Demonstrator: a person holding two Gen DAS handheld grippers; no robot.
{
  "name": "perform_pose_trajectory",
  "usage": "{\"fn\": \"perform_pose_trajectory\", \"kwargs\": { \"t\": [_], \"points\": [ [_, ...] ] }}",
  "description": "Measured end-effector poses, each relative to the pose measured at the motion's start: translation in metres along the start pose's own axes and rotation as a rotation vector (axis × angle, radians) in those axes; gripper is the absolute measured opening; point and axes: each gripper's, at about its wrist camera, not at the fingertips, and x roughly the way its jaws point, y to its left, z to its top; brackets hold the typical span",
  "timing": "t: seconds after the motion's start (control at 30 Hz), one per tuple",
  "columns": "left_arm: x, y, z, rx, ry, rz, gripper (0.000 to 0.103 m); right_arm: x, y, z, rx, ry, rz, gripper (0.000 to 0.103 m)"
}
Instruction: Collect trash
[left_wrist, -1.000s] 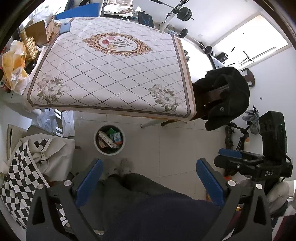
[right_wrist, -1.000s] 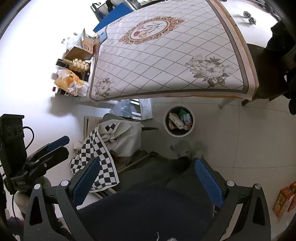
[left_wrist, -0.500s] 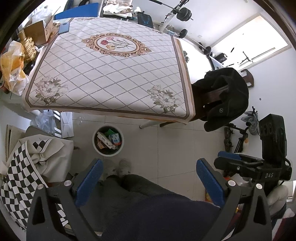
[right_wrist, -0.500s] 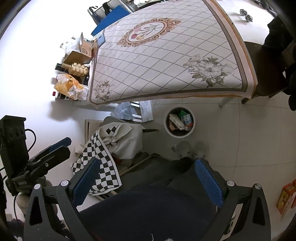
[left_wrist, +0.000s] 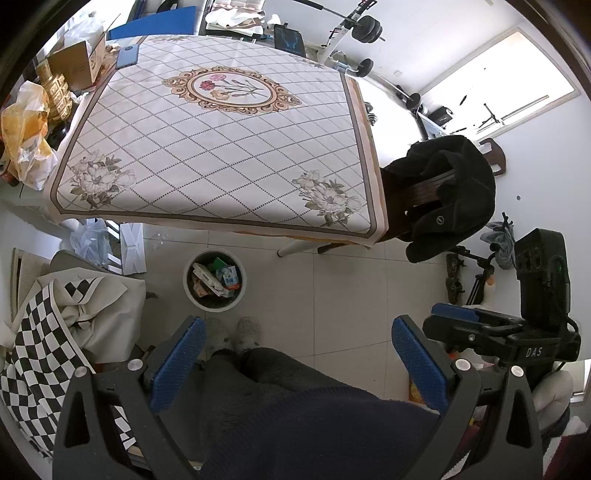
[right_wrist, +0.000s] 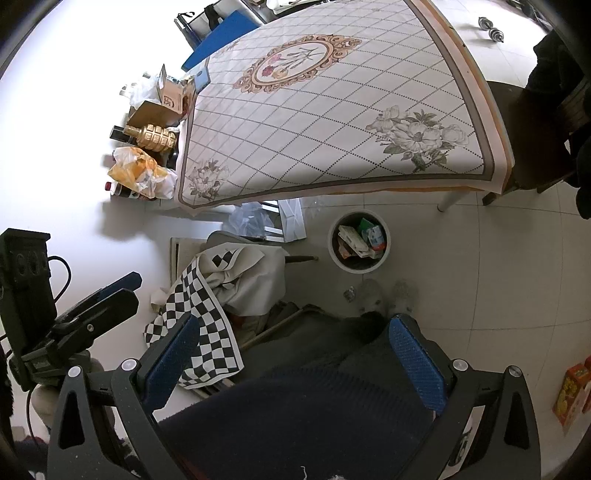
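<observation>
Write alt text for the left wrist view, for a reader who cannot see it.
A white trash bin holding cartons stands on the tiled floor before a table with a floral cloth. The open left tool frames the person's legs, and a dark coat drapes a chair.

A bin (left_wrist: 214, 283) holding cartons (left_wrist: 218, 277) is set on the floor just before the table's (left_wrist: 221, 147) near edge; draped cloth (left_wrist: 66, 314) lies left of it, a chair (left_wrist: 439, 192) at the table's right edge.

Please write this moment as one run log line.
left gripper: open, empty | right gripper: open, empty | trash bin: holds cartons | table
</observation>
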Motion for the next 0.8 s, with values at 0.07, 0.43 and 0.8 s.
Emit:
{"fn": "perform_pose_trajectory", "kwargs": {
  "t": [0.07, 0.43, 0.8],
  "points": [
    [0.0001, -0.0006, -0.0002, 0.001, -0.001, 0.003, 0.103, 0.0004, 0.0004, -0.0003, 0.0, 0.0, 0.002, 0.103],
    [-0.0003, 0.0012, -0.0013, 0.0, 0.0, -0.004, 0.103, 0.0015, 0.0029, -0.0016, 0.008, -0.003, 0.0, 0.103],
    [-0.0001, 0.0005, -0.0024, -0.006, 0.0, -0.006, 0.103, 0.0013, 0.0029, -0.0018, 0.006, -0.004, 0.001, 0.103]
  ]
}}
